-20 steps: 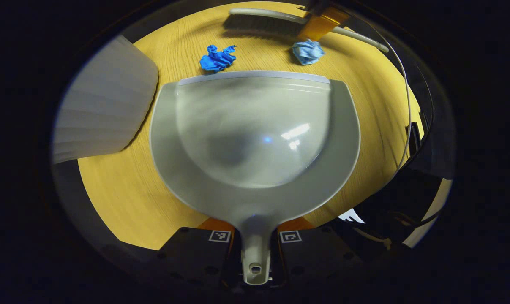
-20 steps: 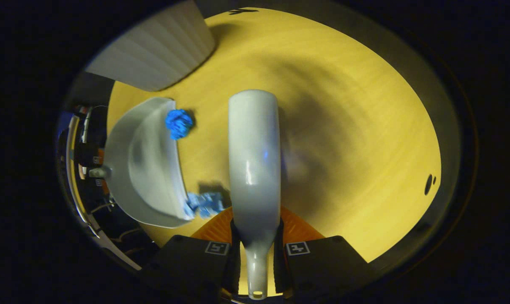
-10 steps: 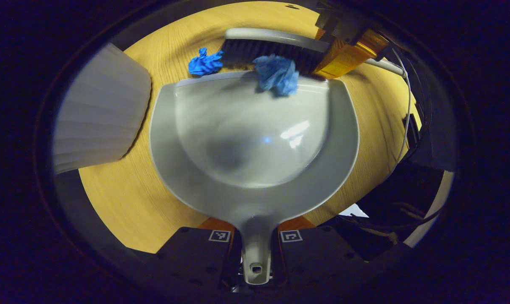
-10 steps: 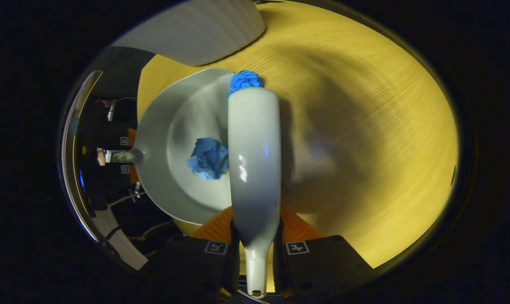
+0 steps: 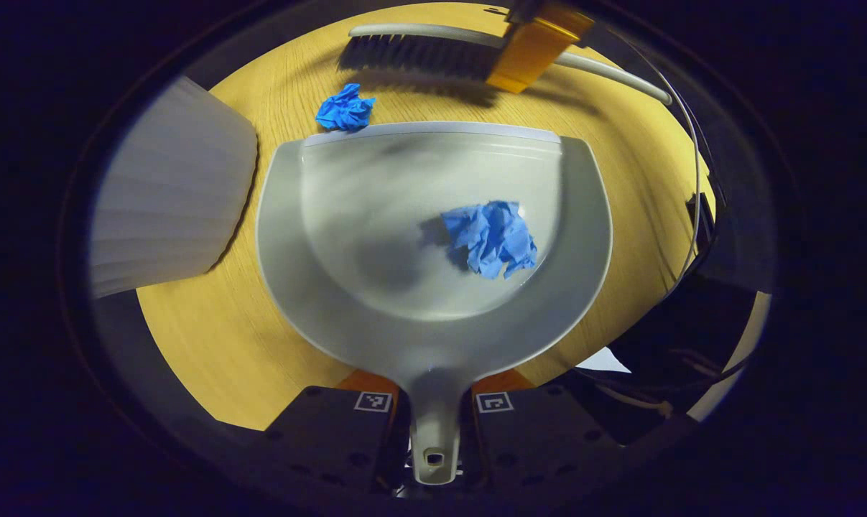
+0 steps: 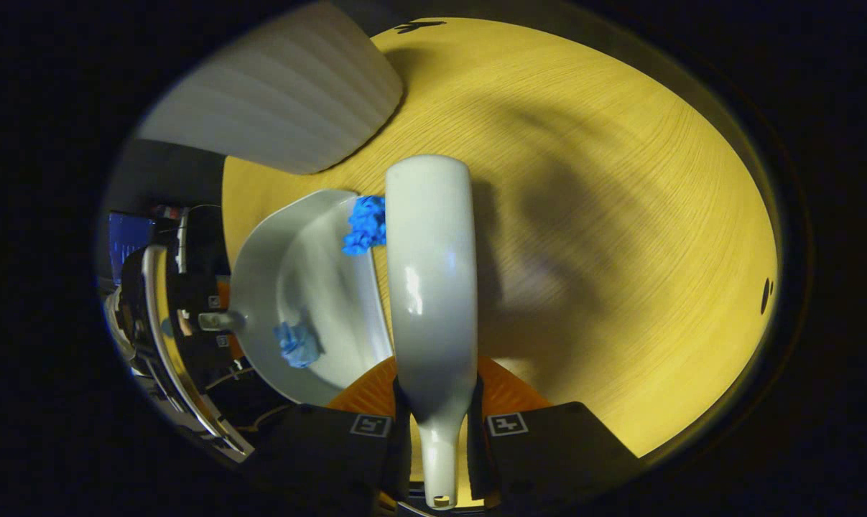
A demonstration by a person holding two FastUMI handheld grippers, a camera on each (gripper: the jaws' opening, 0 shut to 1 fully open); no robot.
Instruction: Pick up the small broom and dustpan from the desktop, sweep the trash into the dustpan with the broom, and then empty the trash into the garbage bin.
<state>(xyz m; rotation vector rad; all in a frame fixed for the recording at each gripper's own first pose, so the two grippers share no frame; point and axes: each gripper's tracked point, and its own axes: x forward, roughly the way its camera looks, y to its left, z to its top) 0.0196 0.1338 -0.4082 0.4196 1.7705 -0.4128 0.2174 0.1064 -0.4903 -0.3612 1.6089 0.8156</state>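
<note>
No readable writing shows; each gripper carries two small black-and-white square markers by its fingers. The left gripper (image 5: 433, 413) has its jaws clamped on the dustpan (image 5: 433, 323) handle, the pan lying on the tabletop (image 5: 210, 337) with one blue paper wad (image 5: 490, 238) inside. A second blue wad (image 5: 345, 110) sits just beyond the pan's lip. The right gripper (image 6: 437, 431) grips the broom (image 6: 431, 287) handle; its bristles are hidden from its own camera. A pale ribbed bin (image 5: 167, 194) is cut off at the edge.
</note>
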